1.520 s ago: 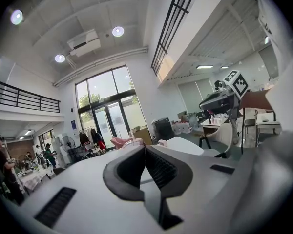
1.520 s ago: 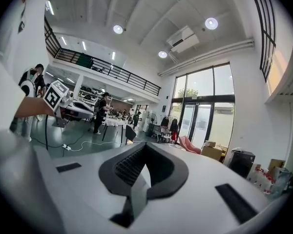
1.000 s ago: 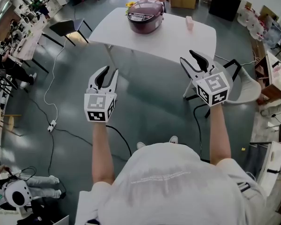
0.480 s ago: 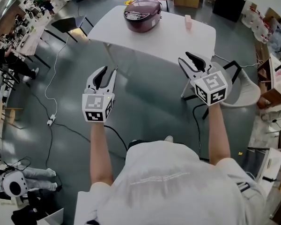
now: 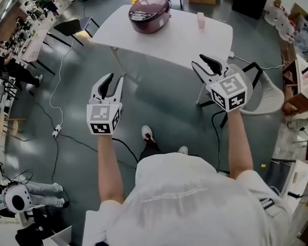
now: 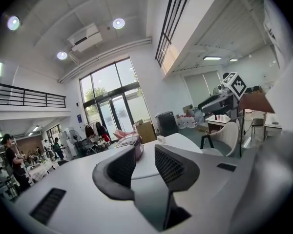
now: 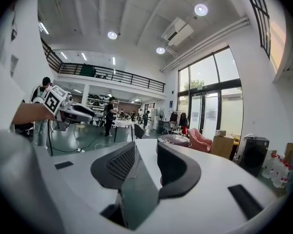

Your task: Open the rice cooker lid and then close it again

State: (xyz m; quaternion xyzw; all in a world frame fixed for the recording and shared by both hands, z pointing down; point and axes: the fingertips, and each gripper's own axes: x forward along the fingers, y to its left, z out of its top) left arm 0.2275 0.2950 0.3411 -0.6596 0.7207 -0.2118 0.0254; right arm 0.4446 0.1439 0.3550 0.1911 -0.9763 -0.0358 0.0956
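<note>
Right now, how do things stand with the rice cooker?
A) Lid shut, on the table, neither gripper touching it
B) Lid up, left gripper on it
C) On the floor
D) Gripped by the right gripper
A: the rice cooker sits shut on the white table, while the left gripper and right gripper hang open and empty short of it, the right's jaws having just closed a little.

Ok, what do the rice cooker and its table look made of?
Rice cooker: probably glossy moulded plastic, dark maroon, with highlights across its rounded shell. Table: smooth white top with a matt, even look, perhaps laminate or painted board; the view leaves that open.
</note>
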